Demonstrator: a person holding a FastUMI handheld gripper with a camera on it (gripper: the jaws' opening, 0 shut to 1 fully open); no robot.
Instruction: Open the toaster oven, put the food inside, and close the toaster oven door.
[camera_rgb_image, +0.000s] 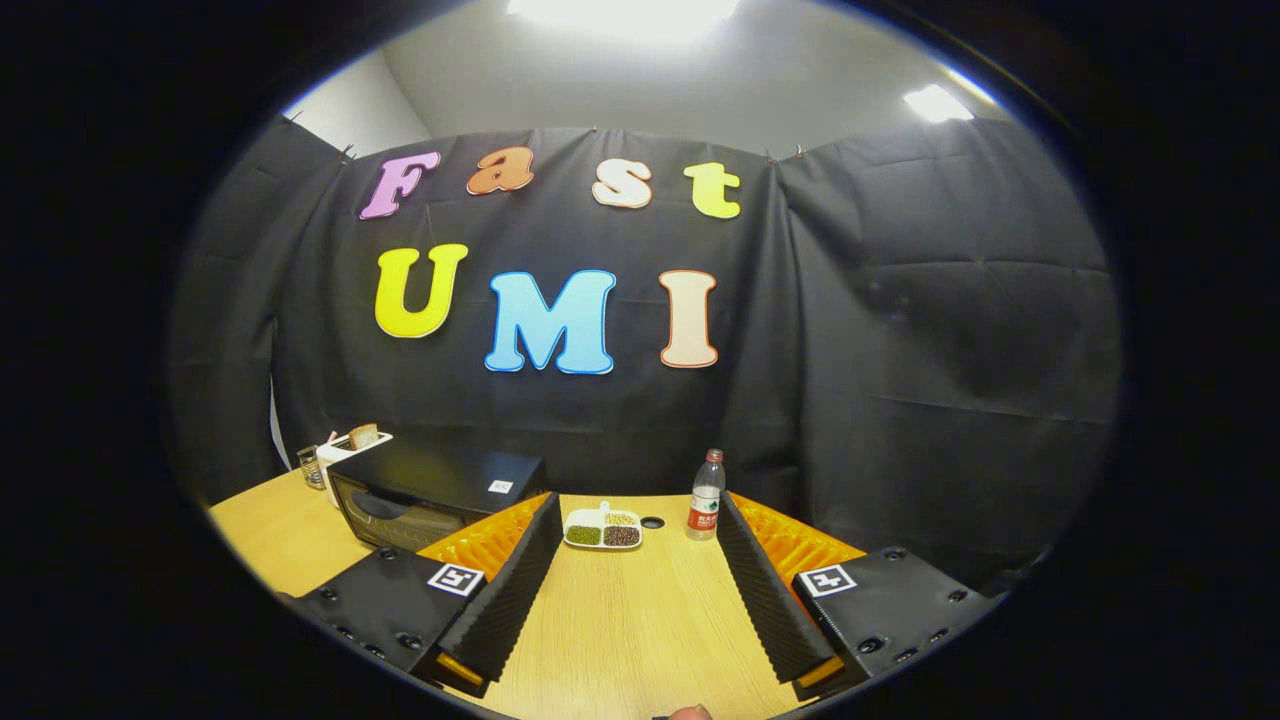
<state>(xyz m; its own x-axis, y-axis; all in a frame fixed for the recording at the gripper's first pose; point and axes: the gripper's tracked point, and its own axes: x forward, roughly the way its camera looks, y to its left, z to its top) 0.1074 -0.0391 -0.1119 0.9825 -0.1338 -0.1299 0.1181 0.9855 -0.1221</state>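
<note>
- Hovering above the pale wooden worktop (640, 620), the claw (640, 560) has its two ridged fingers (515, 590) spread wide, with nothing held between them
- Bare wood grain lies in the gap between the fingers, and each finger's housing carries a small square black-and-white marker tag (456, 578)
- Just beyond the fingertips, near the middle of the gap, sits a small white divided dish (603, 529) with separate heaps of green, dark reddish and pale beans or grains
- Beside the dish, toward the right finger, is a small dark round hole (652, 522) in the worktop
- Near the right fingertip stands an upright clear plastic bottle with a red label and a red cap (706, 496)
- Past the left finger rests the black toaster oven with a glass front (425, 492); its door is closed, its handle runs across the upper part of the glass, and a small white sticker sits on its top
- Behind the oven, at the far left of the worktop, is a white pop-up toaster (345, 455) with a slice of brown bread (363, 435) sticking up from its slot
- Just left of that toaster is a small glass-like object (311, 466), too small to make out clearly
</note>
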